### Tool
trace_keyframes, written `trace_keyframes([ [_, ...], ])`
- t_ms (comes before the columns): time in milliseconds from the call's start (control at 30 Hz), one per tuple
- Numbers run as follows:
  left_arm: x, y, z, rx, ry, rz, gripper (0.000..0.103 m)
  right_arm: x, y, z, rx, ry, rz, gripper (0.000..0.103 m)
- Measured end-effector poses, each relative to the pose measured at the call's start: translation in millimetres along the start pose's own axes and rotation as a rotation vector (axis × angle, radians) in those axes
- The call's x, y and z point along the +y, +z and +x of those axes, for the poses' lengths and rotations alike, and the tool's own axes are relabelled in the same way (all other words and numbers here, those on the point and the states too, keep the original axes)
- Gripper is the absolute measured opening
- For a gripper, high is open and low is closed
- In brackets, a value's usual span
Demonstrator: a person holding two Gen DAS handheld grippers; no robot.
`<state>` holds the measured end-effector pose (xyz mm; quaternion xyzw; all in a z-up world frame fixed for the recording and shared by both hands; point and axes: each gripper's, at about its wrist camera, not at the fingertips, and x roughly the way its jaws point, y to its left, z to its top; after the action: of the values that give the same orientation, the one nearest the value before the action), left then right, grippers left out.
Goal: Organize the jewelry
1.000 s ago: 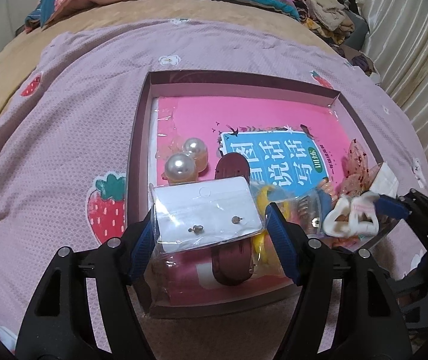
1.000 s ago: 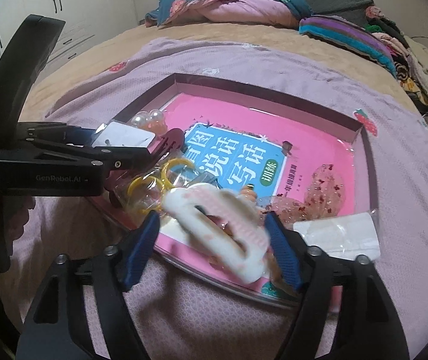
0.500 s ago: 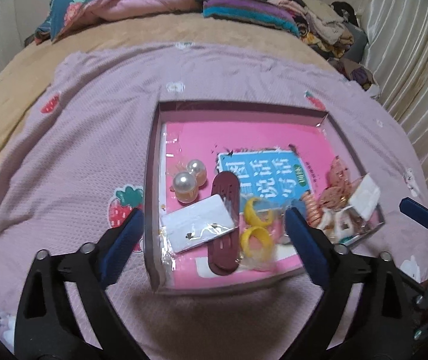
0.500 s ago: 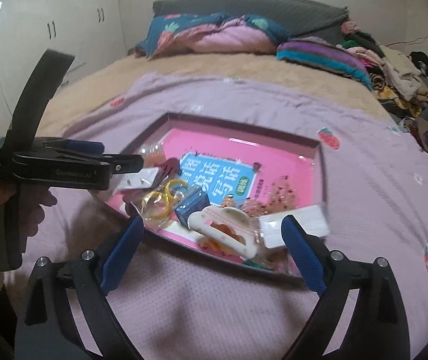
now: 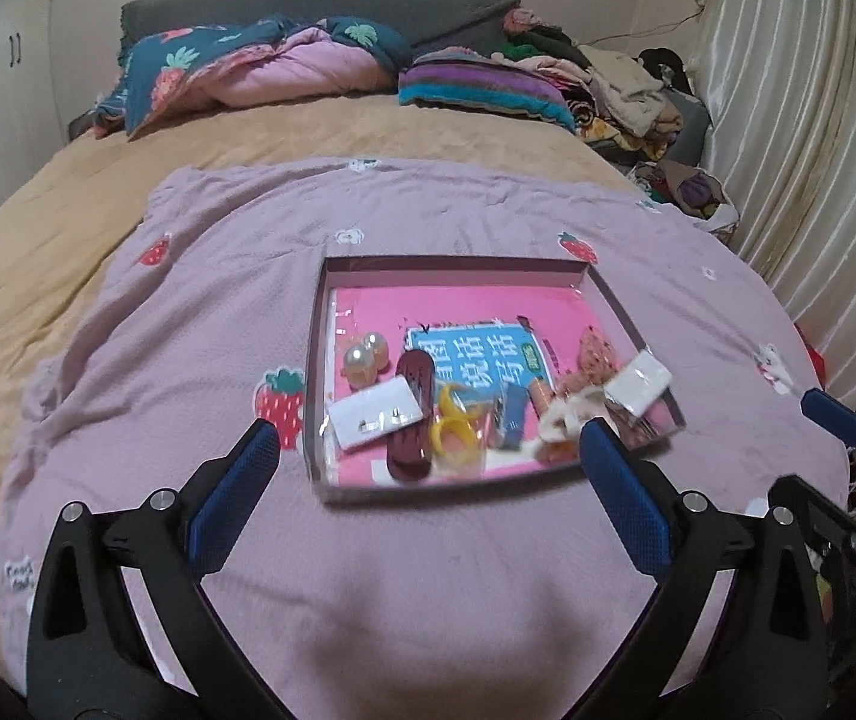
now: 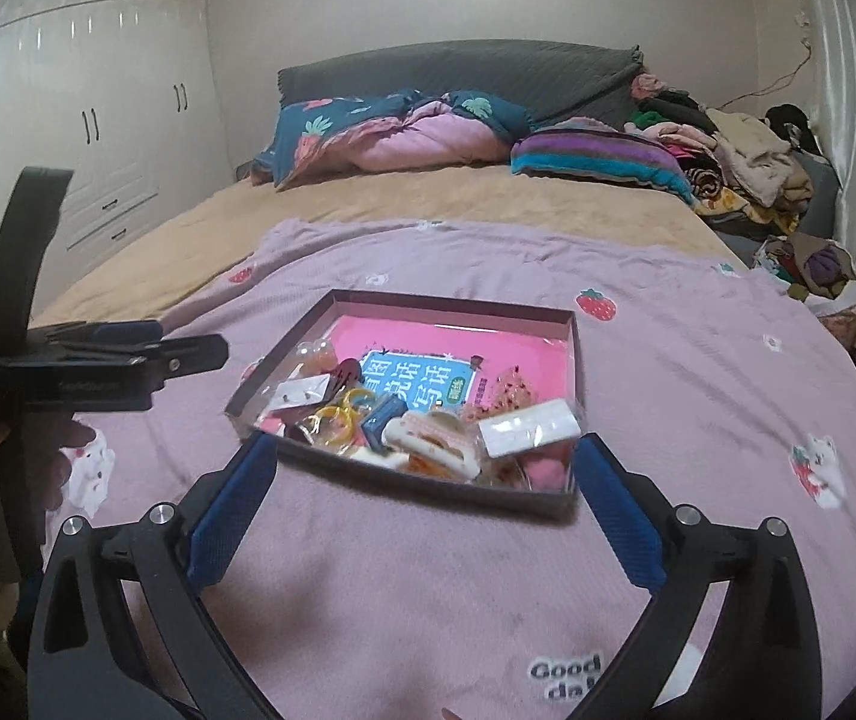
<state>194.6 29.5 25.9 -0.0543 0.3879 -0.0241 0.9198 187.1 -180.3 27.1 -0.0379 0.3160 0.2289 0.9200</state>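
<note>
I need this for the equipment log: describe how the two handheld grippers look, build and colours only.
Both match: the left gripper and right gripper have black plastic finger arms with triangular cut-outs, silver screw heads at the joints, and blue textured pads on the inner faces. From the right wrist view, the left gripper's body is a black bar with faint pale lettering, too blurred to read, held by a bare hand.

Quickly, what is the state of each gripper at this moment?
Left gripper: open, holding nothing.
Right gripper: open, holding nothing.
</note>
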Motion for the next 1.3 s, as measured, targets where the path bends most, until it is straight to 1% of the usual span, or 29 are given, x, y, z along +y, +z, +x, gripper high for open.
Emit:
trace_keyframes([
  [233,-5.1,-40.5,-19.0,-0.005,0.006,-0.007,0.094,2.1,-26.5,-19.8,-0.019,-0.003,0.052,0.099],
  [367,-8.6,-65.3,-20.1,0.019,0.008,0.001,0.094,2.4,-48.0,-27.1,-0.039,0.023,0.109,0.099],
  [433,-8.7,-76.2,-19.5,0.03,0.012,-0.008,0.094,4.7,-57.0,-26.9,-0.032,0.01,0.105,0.099],
  [600,-8.1,-92.9,-18.9,0.016,0.036,-0.014,0.094,8.5,-80.2,-18.6,0.012,-0.001,0.115,0.099],
  [733,-4.8,-100.2,-18.9,0.016,0.038,-0.027,0.094,12.4,-88.7,-18.0,0.025,-0.002,0.116,0.099],
  [900,-5.7,-102.3,-20.8,0.013,0.038,-0.023,0.094,17.0,-85.9,-23.3,0.006,-0.012,0.099,0.099],
  [1300,-5.8,-101.5,-25.1,0.004,0.026,-0.032,0.094,17.8,-86.3,-25.5,0.012,-0.011,0.098,0.099],
])
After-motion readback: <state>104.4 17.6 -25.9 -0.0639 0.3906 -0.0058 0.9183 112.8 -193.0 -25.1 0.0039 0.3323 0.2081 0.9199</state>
